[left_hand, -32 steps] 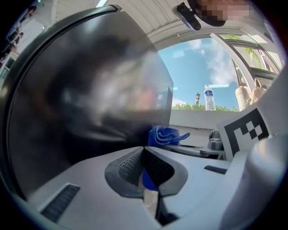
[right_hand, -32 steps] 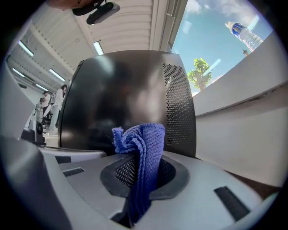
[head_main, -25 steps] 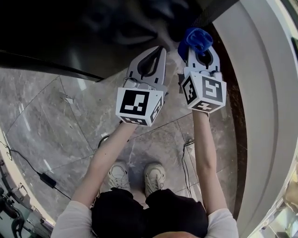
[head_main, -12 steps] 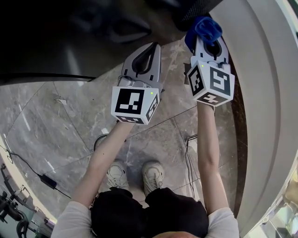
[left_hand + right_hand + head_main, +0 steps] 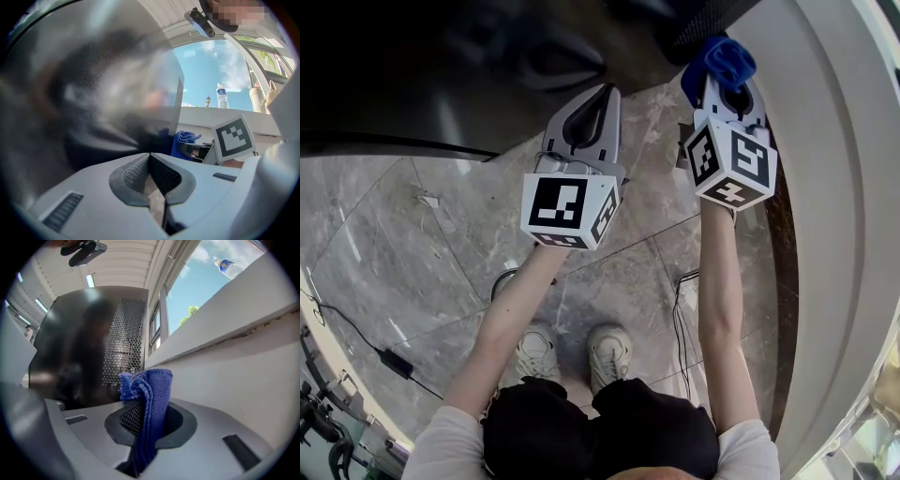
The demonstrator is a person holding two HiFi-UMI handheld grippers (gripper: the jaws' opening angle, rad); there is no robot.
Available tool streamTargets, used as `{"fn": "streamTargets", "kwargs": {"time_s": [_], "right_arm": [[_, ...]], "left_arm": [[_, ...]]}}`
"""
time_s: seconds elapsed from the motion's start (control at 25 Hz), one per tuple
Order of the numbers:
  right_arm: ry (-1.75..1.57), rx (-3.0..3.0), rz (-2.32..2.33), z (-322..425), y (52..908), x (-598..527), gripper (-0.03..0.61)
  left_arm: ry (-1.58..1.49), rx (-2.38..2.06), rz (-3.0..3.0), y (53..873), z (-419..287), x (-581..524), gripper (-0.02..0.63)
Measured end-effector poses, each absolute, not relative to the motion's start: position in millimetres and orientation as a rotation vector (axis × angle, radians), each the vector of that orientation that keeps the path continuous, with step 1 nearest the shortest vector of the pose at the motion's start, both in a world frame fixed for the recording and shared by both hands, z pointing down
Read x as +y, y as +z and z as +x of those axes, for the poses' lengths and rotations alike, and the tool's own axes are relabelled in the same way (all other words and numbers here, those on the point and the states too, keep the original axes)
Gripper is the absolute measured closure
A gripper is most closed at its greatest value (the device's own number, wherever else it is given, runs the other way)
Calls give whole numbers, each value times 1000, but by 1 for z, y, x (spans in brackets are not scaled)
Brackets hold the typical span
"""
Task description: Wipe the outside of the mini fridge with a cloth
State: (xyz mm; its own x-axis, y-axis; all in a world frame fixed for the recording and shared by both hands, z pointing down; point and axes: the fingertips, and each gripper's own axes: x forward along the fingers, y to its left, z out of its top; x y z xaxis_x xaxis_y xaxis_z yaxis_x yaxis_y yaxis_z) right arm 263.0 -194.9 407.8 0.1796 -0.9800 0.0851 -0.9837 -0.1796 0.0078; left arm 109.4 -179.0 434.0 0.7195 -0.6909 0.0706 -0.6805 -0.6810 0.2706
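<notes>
Blue cloth (image 5: 149, 394) — in right gripper (image 5: 146, 420)

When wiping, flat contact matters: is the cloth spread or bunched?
Bunched: the cloth is folded into a wad, pinched in the right gripper.

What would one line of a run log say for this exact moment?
task: wipe mini fridge | right gripper: shut on blue cloth, near mesh panel, contact unclear | left gripper: shut, empty

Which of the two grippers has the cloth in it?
The right gripper: a blue cloth is pinched between its jaws. The left gripper's jaws are closed together with nothing between them.
</notes>
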Motion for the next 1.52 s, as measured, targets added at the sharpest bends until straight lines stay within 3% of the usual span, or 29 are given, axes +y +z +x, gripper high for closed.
{"fn": "streamTargets", "kwargs": {"time_s": [0.4,1.12,1.52], "right_arm": [[166,-1992,2410,248,405,-180,526],[227,-2561,1711,-32,425,-137,526],[224,-2611,1510,-116,457,-150,526]], "left_arm": [[-72,-1127,2643,421,80,-168,609],[20,-1522,2481,436,-101,-128,609],[12,-1643,2351,453,-171,-140,609]]}}
